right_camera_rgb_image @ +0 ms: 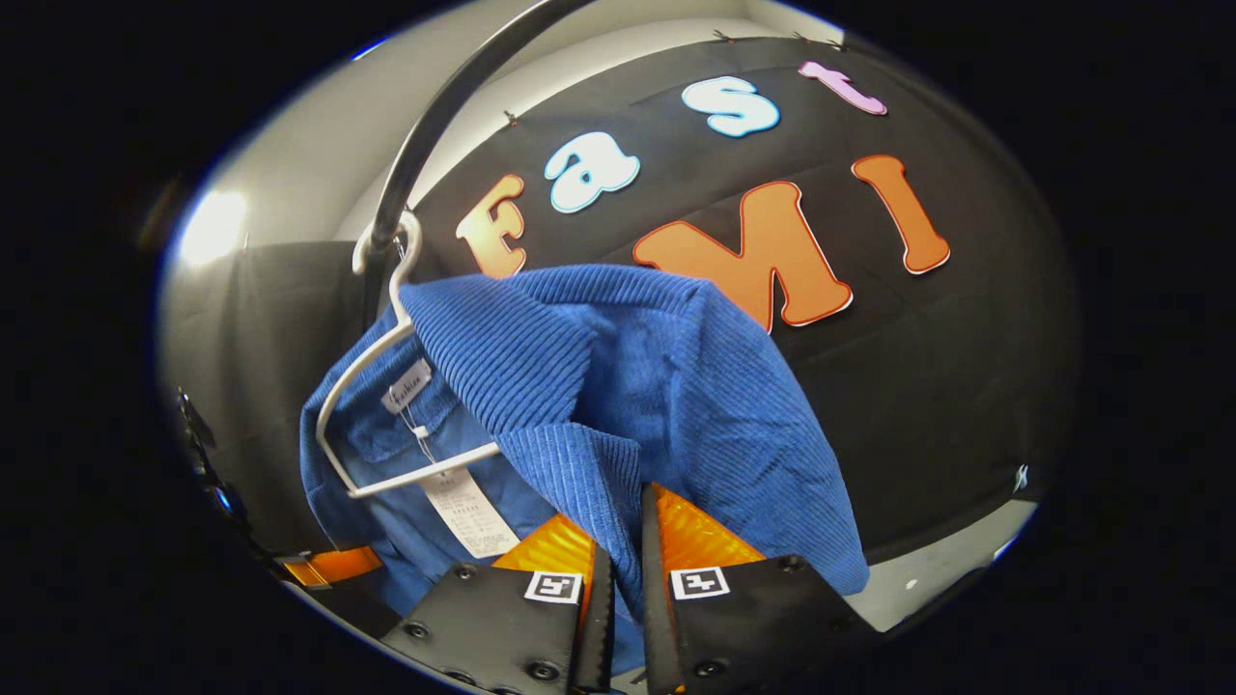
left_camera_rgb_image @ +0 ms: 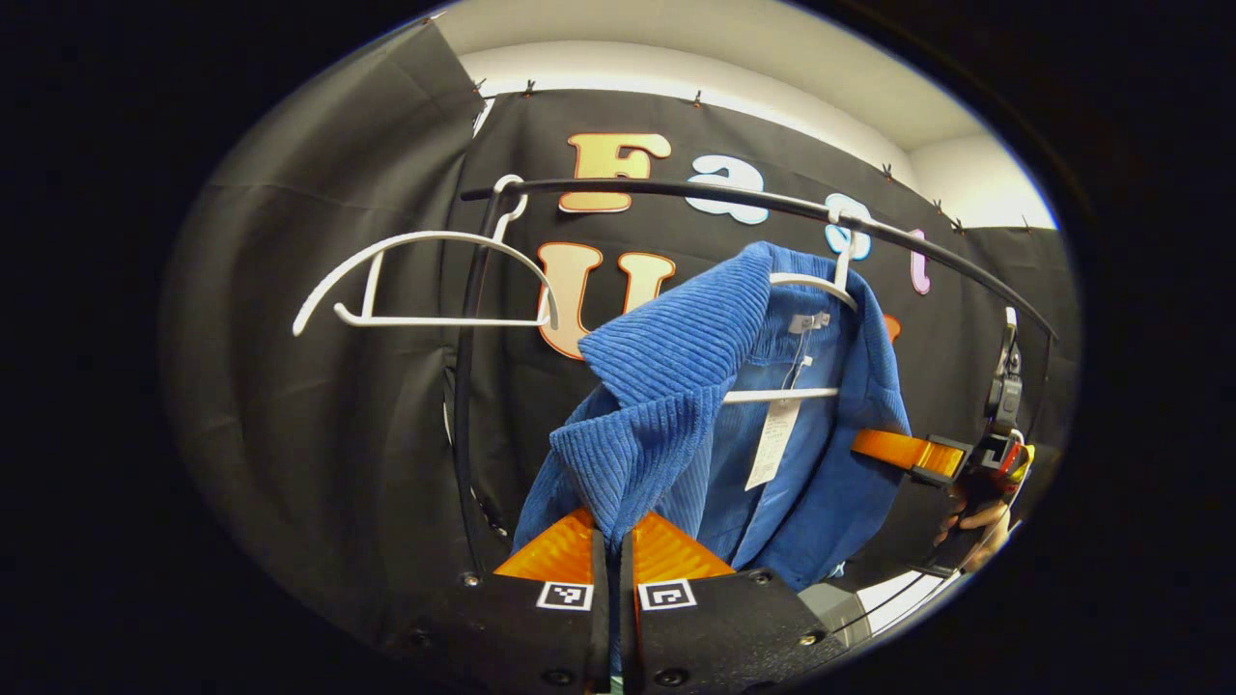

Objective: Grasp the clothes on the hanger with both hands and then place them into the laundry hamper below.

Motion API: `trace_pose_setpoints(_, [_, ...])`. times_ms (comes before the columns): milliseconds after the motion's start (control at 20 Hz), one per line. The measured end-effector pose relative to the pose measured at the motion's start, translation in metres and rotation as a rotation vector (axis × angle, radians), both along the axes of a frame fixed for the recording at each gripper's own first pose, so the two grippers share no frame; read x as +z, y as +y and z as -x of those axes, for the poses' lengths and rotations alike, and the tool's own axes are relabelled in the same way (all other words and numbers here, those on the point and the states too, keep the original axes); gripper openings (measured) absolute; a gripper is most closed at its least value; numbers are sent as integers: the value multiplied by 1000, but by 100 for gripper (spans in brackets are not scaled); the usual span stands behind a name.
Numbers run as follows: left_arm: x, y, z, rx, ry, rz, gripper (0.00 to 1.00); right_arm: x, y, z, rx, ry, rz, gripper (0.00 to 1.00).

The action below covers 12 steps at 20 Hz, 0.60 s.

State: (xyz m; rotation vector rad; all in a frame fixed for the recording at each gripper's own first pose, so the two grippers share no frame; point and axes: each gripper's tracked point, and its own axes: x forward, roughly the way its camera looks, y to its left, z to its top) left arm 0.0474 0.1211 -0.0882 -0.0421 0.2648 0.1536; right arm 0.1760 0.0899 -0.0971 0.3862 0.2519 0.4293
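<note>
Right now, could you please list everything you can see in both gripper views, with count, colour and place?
jacket: one, blue corduroy, hanging on a hanger under the rail, paper tag inside.
hangers: two, white; one bare at the rail's left end, one carrying the jacket.
rail: one, black, curved across the top.
paper tag: one, white, dangling inside the jacket.
left claw: one, orange fingers, pinching the jacket's lapel edge.
right claw: one, orange fingers, pinching the other front edge.
hand: one, holding the right claw, far right in the left gripper view.

Jacket [left_camera_rgb_image: 676, 386] on hanger [left_camera_rgb_image: 811, 290], hanger on rail [left_camera_rgb_image: 772, 203].
</note>
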Motion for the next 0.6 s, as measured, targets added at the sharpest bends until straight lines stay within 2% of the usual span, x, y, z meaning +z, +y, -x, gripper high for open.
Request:
trace_pose_setpoints(250, [26,14,8,7,-45,16,2,21,-19,-3,42,27,-173,17])
trace_pose_setpoints(450, [52,25,13,18,-87,22,4,59,-41,-10,57,29,-453,15])
trace_pose_setpoints(600, [77,32,6,10,-132,18,4,69,-50,-18,56,15,-500,15])
